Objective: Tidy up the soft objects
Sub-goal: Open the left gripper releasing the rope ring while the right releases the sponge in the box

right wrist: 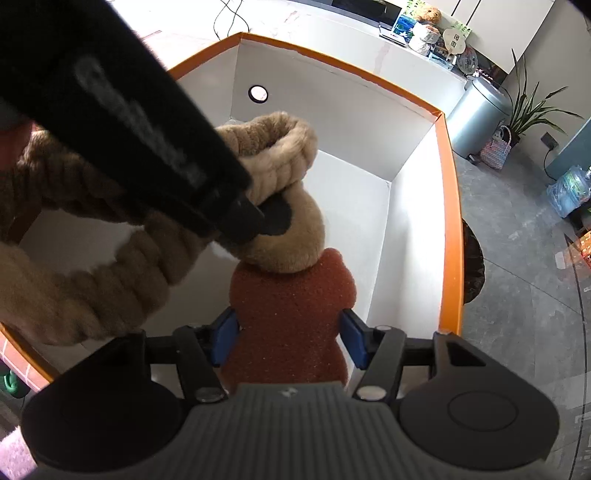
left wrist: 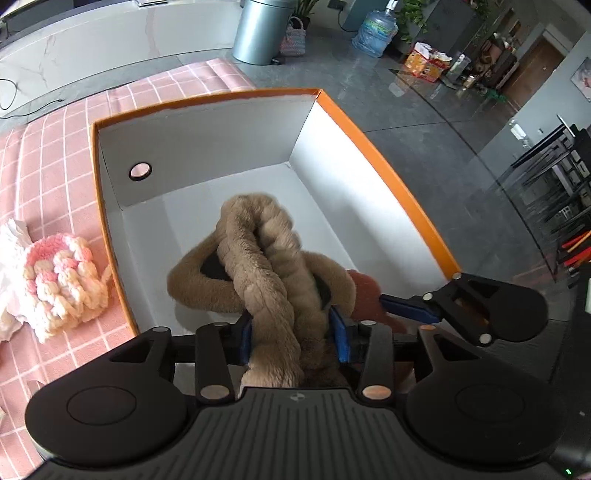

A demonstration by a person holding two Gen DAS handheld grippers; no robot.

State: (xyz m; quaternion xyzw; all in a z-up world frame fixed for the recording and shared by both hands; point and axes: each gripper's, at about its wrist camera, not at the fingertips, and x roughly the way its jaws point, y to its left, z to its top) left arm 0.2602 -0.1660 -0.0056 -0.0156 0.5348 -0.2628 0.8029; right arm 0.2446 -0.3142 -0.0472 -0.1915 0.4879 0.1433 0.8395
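Note:
A tan plush piece of braided fuzzy loops with black patches hangs into the white box with the orange rim. It runs between the blue pads of my left gripper, which lie along its sides without visibly squeezing it. My right gripper is shut on a rust-brown plush toy, held low inside the box near its right wall. The tan plush rests against the toy's top. One blue finger of the right gripper shows beside the left one.
A pink-and-cream knitted piece and a white cloth lie on the pink checked tablecloth left of the box. The left gripper's black body blocks the upper left of the right wrist view. Grey floor and a metal bin lie beyond.

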